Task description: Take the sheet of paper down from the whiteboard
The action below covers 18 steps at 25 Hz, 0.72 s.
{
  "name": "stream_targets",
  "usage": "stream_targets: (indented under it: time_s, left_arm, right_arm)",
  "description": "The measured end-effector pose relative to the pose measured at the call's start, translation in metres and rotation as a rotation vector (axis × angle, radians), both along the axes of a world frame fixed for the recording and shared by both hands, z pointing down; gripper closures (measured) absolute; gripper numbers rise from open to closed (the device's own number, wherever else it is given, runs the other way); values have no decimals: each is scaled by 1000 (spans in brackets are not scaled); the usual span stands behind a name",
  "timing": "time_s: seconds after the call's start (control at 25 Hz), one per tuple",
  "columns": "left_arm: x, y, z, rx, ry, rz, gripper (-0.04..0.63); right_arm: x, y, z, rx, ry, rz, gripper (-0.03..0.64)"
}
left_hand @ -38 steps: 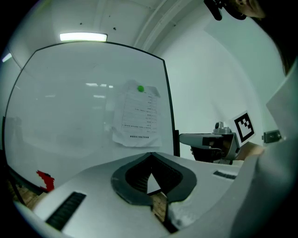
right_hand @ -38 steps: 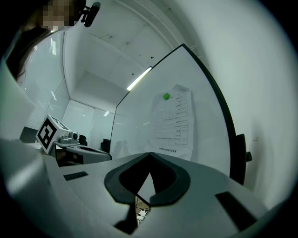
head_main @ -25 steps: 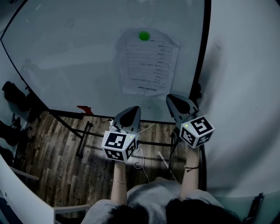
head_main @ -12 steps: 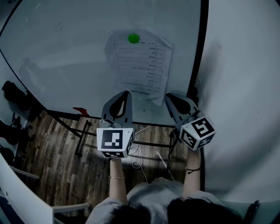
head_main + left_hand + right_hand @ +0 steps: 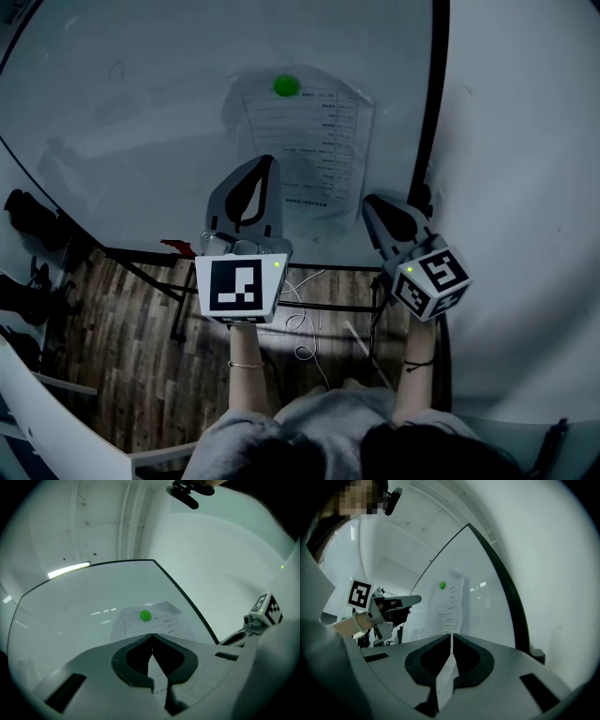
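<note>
A printed sheet of paper (image 5: 305, 141) hangs on the whiteboard (image 5: 141, 112), pinned near its top edge by a green round magnet (image 5: 286, 85). My left gripper (image 5: 266, 161) is raised in front of the sheet's lower left part, shut, with nothing in it. In the left gripper view the sheet (image 5: 159, 623) and magnet (image 5: 146, 615) lie just beyond the closed tips (image 5: 151, 635). My right gripper (image 5: 369, 201) is shut beside the sheet's lower right corner; I cannot tell whether it touches. In the right gripper view the sheet (image 5: 451, 602) stands ahead of the tips (image 5: 451, 634).
The whiteboard's black frame (image 5: 433, 112) runs down the right side, with a white wall (image 5: 525, 187) beyond. A red thing (image 5: 178, 246) lies at the board's lower edge. Below are the stand's bars (image 5: 178, 300), loose cables (image 5: 300, 328) and wood floor. Dark things (image 5: 28, 216) sit at left.
The left gripper has risen and rolled, from below the board's lower edge to in front of the sheet's lower left. The right gripper has hardly moved.
</note>
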<state>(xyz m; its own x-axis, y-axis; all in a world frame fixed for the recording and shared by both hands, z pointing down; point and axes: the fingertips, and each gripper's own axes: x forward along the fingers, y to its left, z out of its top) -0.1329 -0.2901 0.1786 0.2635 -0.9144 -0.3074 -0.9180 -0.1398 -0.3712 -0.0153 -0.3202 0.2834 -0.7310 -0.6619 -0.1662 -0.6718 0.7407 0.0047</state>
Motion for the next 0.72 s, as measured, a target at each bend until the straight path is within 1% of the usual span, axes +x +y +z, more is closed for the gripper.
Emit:
stream_targets:
  time_s: [0.08, 0.32, 0.52, 0.64, 0.72]
  left_arm:
    - [0, -2, -5, 10, -22, 9, 591]
    - [0, -17, -17, 16, -122, 10, 591]
    - [5, -26, -33, 38, -240, -24, 581]
    - [7, -32, -41, 47, -257, -30, 572]
    - [9, -34, -48, 56, -273, -33, 557]
  right_arm:
    - [-1, 0, 1, -3, -5, 7, 615]
    - [0, -7, 6, -23, -15, 38, 615]
    - [0, -10, 6, -29, -22, 46, 614]
    - [-1, -12, 6, -37, -30, 39, 581]
    - [-2, -13, 6, -41, -33, 34, 577]
